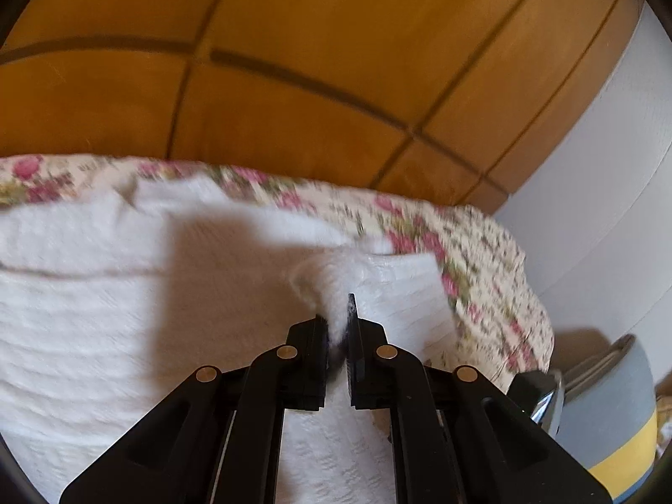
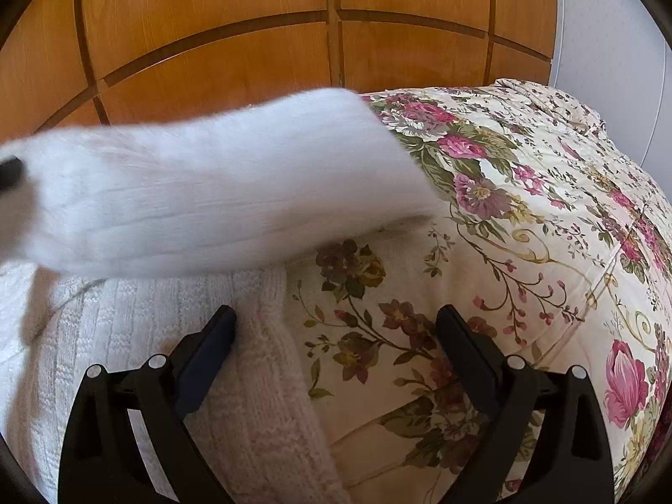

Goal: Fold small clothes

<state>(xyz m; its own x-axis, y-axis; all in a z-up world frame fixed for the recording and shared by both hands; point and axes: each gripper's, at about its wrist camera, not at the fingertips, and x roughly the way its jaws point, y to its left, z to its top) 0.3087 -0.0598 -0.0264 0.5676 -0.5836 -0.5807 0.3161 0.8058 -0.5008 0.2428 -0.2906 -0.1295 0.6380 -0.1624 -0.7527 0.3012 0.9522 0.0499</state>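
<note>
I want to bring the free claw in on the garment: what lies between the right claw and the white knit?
Nothing visible does. The open right claw hangs over the white ribbed knit garment, whose edge already lies between its open jaws on the floral bedspread. The left claw is pinching a lifted part.

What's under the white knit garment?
The floral bedspread lies under the white knit garment, showing past its edge. Whatever sits beneath the garment's middle is covered.
</note>
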